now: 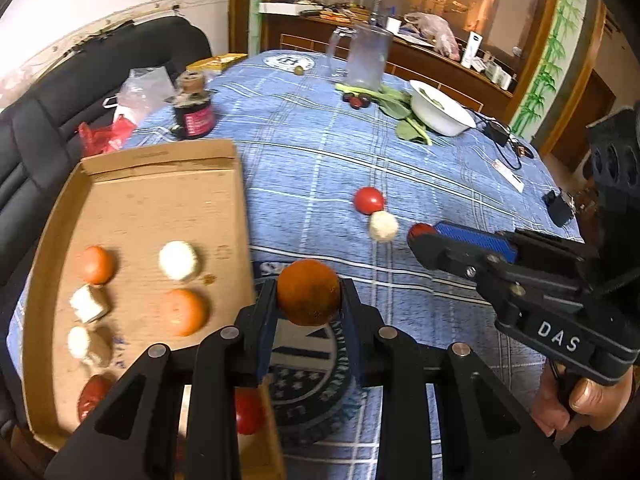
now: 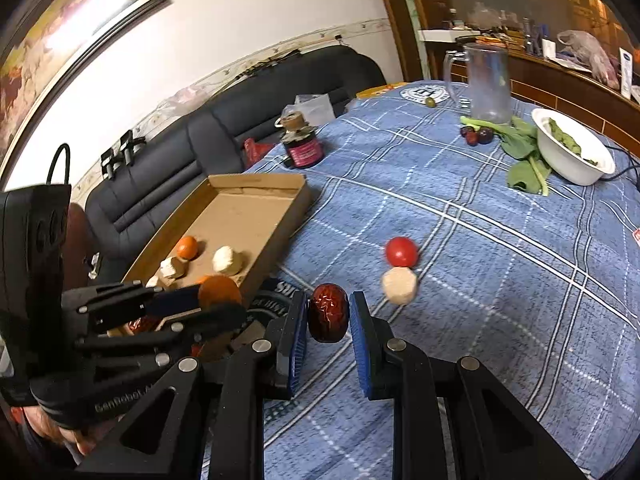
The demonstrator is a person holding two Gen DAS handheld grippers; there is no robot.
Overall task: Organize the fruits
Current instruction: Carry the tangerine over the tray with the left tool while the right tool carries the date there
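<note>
Blue plaid cloth covers the table (image 2: pixel 460 216), with a dark sofa behind its far-left edge and a wooden sideboard beyond the far edge. Along the left edge lies a shallow cardboard tray (image 1: pixel 160 196) already holding oranges, pale peeled pieces and red fruits in rough rows.

In the left wrist view the left gripper (image 1: pixel 308 300) pinches an orange (image 1: pixel 308 292) between its pads, held just off the tray's right wall, so the tray lies directly to its left. The right gripper (image 2: pixel 329 314) has a wrinkled red date (image 2: pixel 328 312) between its blue pads; the left pad touches it, while a thin gap shows at the right pad, so whether it is fully clamped I cannot tell. The date's long axis runs roughly parallel to the fingers.

On the cloth toward the middle of the table, a tomato (image 2: pixel 401 252) and a pale peeled fruit (image 2: pixel 399 285) sit touching, ahead of the right gripper and nearer to it than to the left.

Judging from this, the left hand's orange is closest to placement: a short move leftward over the tray wall.
</note>
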